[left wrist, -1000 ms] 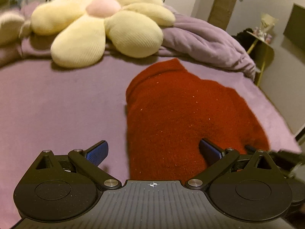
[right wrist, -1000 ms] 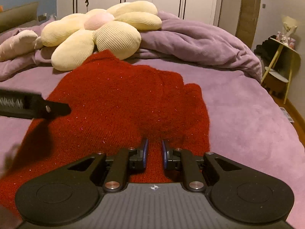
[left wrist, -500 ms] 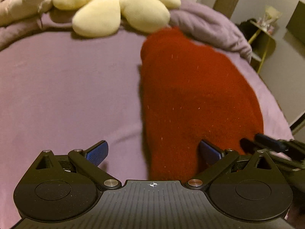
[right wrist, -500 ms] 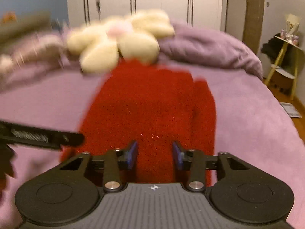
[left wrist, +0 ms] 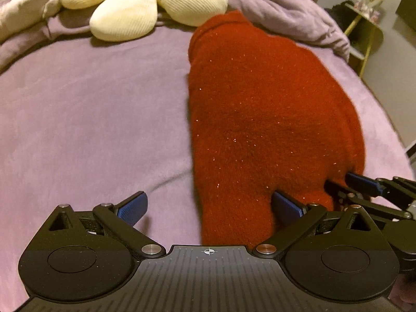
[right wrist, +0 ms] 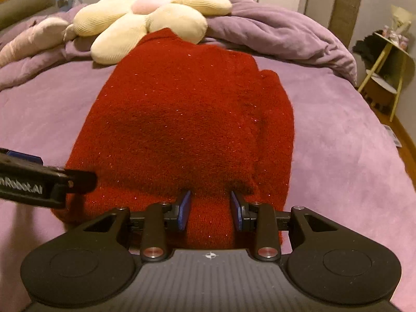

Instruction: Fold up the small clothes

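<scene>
A red knitted sweater [left wrist: 260, 117] lies folded lengthwise on the purple bed, its neck end toward the pillows. My left gripper [left wrist: 209, 205] hangs wide open over the sweater's near left edge, with one pad over the bedcover and the other over red knit. In the right wrist view the sweater [right wrist: 182, 117] fills the middle. My right gripper [right wrist: 210, 202] stands at its near hem with jaws apart. Red fabric lies between the pads, which do not press on it. Each gripper shows in the other's view: the right gripper [left wrist: 364, 182] and the left gripper [right wrist: 52, 182].
A cream flower-shaped cushion [right wrist: 145, 20] and a bunched purple duvet [right wrist: 280, 39] lie at the head of the bed. A yellow side table [right wrist: 390, 65] stands off the bed's right side. Bare purple bedcover [left wrist: 91, 117] spreads left of the sweater.
My right gripper's jaws went from nearly shut to apart over the sweater's hem. Both grippers drew back toward the near end of the sweater; the left stayed wide open.
</scene>
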The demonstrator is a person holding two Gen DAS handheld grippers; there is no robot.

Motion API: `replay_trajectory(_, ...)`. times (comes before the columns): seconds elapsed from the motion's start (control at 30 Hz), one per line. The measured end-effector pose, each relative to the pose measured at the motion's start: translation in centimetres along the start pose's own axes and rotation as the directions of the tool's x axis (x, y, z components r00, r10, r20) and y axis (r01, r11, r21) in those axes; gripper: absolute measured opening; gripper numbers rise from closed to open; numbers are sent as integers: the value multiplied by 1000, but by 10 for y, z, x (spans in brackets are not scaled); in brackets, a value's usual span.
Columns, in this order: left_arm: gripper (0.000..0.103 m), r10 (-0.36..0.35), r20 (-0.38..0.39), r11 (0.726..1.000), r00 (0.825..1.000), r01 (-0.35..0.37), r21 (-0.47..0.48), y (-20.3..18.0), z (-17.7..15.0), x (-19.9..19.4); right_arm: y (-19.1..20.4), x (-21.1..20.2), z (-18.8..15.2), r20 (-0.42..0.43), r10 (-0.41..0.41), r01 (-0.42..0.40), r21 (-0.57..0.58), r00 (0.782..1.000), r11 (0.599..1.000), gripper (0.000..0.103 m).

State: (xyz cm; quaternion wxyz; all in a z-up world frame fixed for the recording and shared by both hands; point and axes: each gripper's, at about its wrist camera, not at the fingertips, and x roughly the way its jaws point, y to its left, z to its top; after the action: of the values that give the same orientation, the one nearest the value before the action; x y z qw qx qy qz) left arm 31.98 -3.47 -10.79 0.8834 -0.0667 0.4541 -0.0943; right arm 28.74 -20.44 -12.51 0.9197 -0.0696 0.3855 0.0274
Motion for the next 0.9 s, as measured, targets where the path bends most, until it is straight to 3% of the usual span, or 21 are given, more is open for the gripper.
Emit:
replay_trajectory(0.03,103,-33,-4,999,999,33,-14,7,0,-4,1,-4,-1,8,4,-4,-13,1000,1000,35)
replay_trajectory(0.1,103,-109,16,992,994,110,-59,25,1,-13,-1,-19,-5,51,20,-19,-15,999,1000,49)
replay_trajectory(0.13,103,-140,33,986,990,143,-84,35,2,-15,-6,-28,-9,74,25,-25,3,997,1000,77)
replay_trajectory(0.17,103,-168,53,978,984,173,-114,46,2,-16,-13,-35,-12,93,24,-27,31,995,999,93)
replay_trajectory(0.3,103,-258,65,938,964,266,-220,78,14,7,-63,-37,-16,130,112,-139,221,985,965,93)
replay_trajectory(0.37,103,-329,55,905,943,332,-265,85,19,26,-89,-26,-13,153,185,-228,348,971,909,93)
replay_trajectory(0.47,103,-431,75,847,899,432,-311,90,24,50,-119,5,-7,181,333,-379,458,926,804,93)
replay_trajectory(0.63,103,-517,96,792,851,518,-325,89,35,73,-129,50,-6,168,438,-459,502,883,733,94)
replay_trajectory(0.73,103,-545,107,765,831,546,-341,85,43,82,-127,67,-9,192,509,-527,521,839,672,94)
replay_trajectory(0.8,103,-559,108,750,822,557,-356,81,48,89,-124,76,-10,215,516,-540,542,829,643,94)
replay_trajectory(0.9,98,-569,127,737,812,573,-359,77,54,94,-121,85,-5,228,507,-540,552,831,636,87)
